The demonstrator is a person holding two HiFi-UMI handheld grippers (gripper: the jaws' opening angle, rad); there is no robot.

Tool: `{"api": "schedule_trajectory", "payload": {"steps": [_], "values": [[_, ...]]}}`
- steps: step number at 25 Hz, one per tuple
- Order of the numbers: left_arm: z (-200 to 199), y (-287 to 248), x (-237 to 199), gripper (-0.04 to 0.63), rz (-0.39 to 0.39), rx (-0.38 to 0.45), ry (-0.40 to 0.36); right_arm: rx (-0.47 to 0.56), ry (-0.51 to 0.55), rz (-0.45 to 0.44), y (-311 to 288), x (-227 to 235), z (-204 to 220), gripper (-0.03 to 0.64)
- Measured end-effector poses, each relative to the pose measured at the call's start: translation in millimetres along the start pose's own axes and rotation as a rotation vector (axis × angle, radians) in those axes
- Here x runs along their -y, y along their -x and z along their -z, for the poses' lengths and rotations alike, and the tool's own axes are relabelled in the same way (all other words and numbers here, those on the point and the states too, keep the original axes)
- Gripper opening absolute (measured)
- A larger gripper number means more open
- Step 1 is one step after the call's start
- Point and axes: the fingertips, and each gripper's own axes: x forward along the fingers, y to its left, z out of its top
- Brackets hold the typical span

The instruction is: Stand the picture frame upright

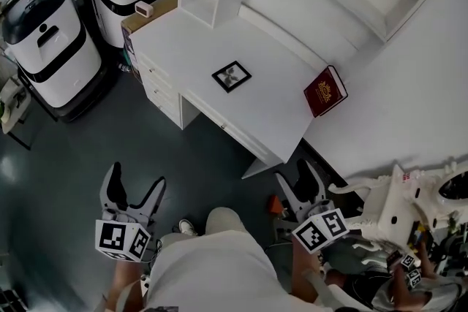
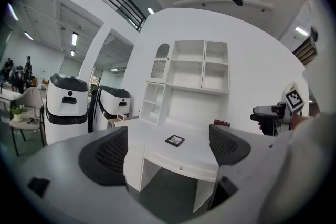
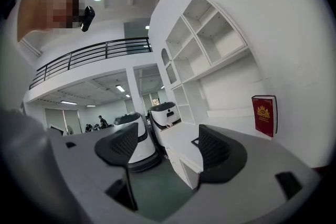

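Frame [image 1: 232, 76] lay flat on desk [image 1: 183, 47], 12 o'clock; prob. light, fragile; grip edges. L gripper [image 1: 137, 175], R gripper [image 1: 294, 172]: wide open, empty.

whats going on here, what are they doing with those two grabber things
A person stands back from the white desk with a tool in each hand. The left tool and right tool are both open and empty. The picture frame lies flat on the desk, not yet stood up; a red book sits near its right end.

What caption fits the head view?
Picture frame lies flat on white desk; left gripper and right gripper, jaws open, hover short of it.
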Motion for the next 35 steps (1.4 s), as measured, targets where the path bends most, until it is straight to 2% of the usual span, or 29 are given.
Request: {"api": "schedule_trajectory", "payload": {"steps": [4,9,18,24,30,33,35], "values": [[7.3,-22.9,-9.1,0.469,0.013,-0.024,0.011,-0.04,-0.012,0.017,-20.3,7.7,14.4,0.359],[15.1,-82.1,-17.0,0.469,0.047,-0.065,0.006,-0.038,-0.057,0.03,-78.2,46.7,15.7,0.356],[-19.4,-256.7,-25.6,0.469,0.091,-0.118,-0.044,-0.058,-0.096,-0.014,-226.5,134.5,-18.0,0.356],[-26.7,-358.5,-6.1,0.469,0.13,-0.16,-0.056,-0.095,-0.148,-0.015,-286.3,198.4,-29.2,0.356],[-20.5,-423.3,7.5,0.469,0.202,-0.211,-0.048,-0.143,-0.159,0.027,-318.2,229.2,-26.9,0.356],[-5.0,-451.0,3.8,0.469,0.249,-0.253,-0.046,-0.198,-0.144,0.066,-336.2,238.8,-5.6,0.356],[17.1,-474.2,1.9,0.469,0.314,-0.297,-0.048,-0.252,-0.133,0.119,-346.9,241.8,18.5,0.356]]}}
